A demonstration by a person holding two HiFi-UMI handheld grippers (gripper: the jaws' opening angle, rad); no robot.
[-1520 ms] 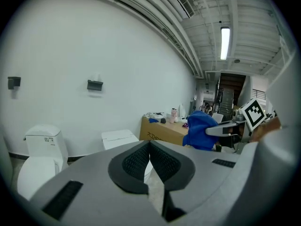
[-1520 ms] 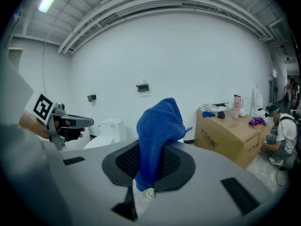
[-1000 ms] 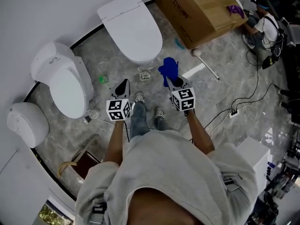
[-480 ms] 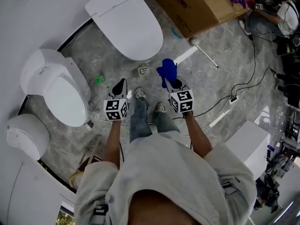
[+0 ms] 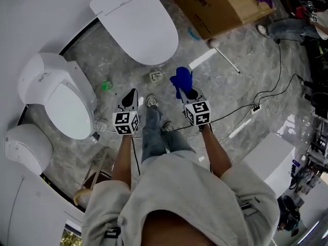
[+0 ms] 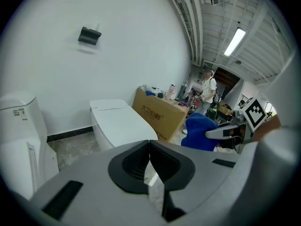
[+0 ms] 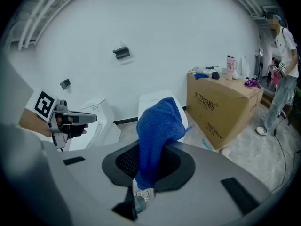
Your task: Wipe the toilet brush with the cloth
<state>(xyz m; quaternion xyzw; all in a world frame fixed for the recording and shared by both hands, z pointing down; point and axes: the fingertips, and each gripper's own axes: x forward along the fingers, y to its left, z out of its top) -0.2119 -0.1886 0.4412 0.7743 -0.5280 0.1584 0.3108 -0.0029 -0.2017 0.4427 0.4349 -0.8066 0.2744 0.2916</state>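
My right gripper (image 5: 187, 92) is shut on a blue cloth (image 5: 181, 78) that bunches up out of its jaws; in the right gripper view the cloth (image 7: 157, 126) hangs between the pads of the right gripper (image 7: 149, 150). Beside it my left gripper (image 5: 131, 93) is shut with nothing in it, and its jaws meet in the left gripper view (image 6: 149, 146). Both are held at waist height above the floor. A thin white stick with a rounded end, probably the toilet brush (image 5: 224, 58), lies on the floor ahead and to the right, near the cardboard box.
A white toilet with its lid down (image 5: 139, 27) stands straight ahead, with another toilet (image 5: 64, 94) and a white unit (image 5: 25, 147) to the left. A cardboard box (image 5: 220, 4) is at the back right. Cables (image 5: 259, 116) trail across the floor, and a person (image 7: 282, 74) stands at the far right.
The head view has swung a little, and the person's feet have shifted. Both grippers keep their places side by side, with the cloth still in the right one.
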